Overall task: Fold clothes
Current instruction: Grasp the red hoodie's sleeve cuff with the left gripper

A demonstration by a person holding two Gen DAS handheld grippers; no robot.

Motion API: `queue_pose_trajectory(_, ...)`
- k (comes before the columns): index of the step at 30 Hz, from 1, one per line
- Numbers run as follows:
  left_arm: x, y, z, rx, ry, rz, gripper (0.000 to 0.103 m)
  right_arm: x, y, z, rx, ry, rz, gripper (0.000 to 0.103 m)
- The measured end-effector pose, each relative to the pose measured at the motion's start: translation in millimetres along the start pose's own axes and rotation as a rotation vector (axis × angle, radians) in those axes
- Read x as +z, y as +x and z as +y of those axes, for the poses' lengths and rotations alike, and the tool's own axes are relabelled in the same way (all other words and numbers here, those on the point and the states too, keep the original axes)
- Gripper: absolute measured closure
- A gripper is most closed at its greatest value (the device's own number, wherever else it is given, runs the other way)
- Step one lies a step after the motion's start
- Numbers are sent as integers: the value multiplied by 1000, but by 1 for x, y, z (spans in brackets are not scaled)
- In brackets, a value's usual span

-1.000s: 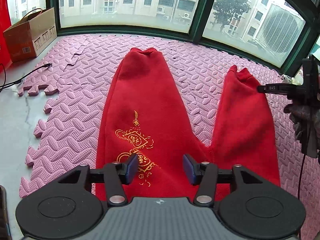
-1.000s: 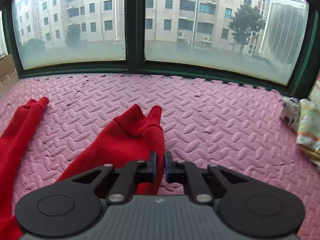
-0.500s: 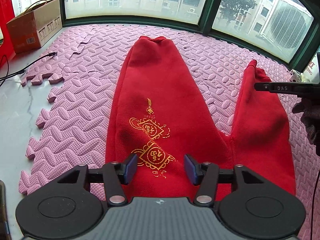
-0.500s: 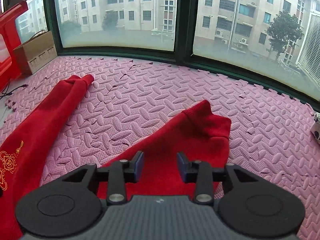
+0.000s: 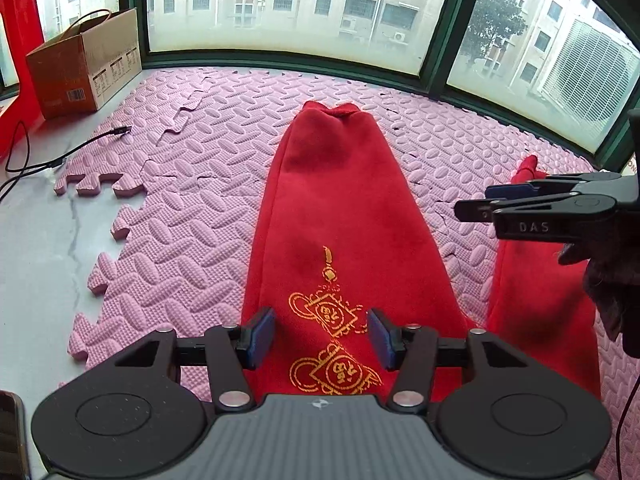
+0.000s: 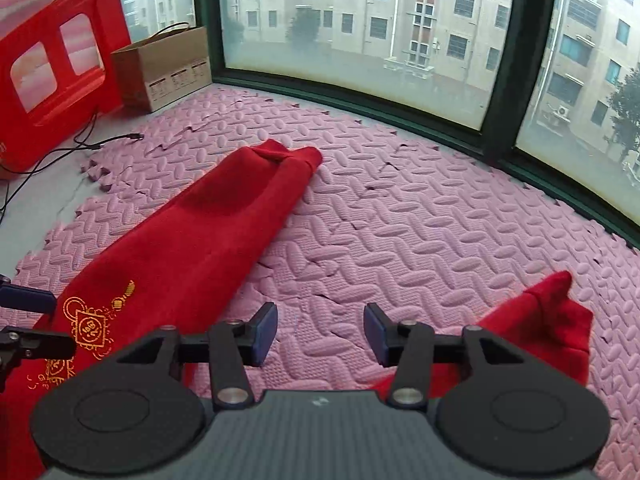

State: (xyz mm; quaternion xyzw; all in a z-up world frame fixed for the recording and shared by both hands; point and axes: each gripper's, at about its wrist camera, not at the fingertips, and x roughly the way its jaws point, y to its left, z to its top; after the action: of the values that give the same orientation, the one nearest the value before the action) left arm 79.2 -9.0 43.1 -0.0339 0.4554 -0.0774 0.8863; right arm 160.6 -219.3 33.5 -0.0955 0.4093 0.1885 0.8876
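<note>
Red trousers lie flat on the pink foam mat, legs splayed apart toward the window; the fabric looks soft, limp and light, best taken at a cuff or the waistband. Left gripper hovers half-open over the gold embroidery, gripping nothing. Right gripper is opening above bare mat between the legs, empty

Red trousers: waistband hidden from me under the left gripper's body; right leg partly behind the right gripper's arm. Dark phone-like object: cut off at near left edge. Cardboard box label print: too small to read.
</note>
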Motion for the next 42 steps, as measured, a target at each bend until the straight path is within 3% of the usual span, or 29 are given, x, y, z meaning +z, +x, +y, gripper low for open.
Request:
queue_pose_trajectory(2,4,5,4,22,-8,0,50,10,14,16,14,-33,3,54)
queue_pose_trajectory(5,7,11,12,35,-16,4,64,25,33,32,29,-56,7,54)
queue_pose_trajectory(7,8,15,18,47,-26,8,80,35,43,37,70,-37,4,54)
queue_pose_trajectory(10,5,15,29,53,-45,5,89,49,46,34,122,-3,-28,52)
queue_pose_trajectory(14,5,12,36,47,-69,7,88,52,42,13,129,74,-43,50)
queue_pose_trajectory(20,22,15,20,45,-7,-17,87,39,38,-25,108,215,-26,54)
queue_pose_trajectory(31,71,68,7,24,88,-40,85,16,34,-8,85,77,21,54)
queue_pose_trajectory(38,78,81,14,34,47,-43,85,6,26,0,111,45,28,53)
queue_pose_trajectory(42,85,83,13,60,47,-65,73,2,23,5,123,34,26,52)
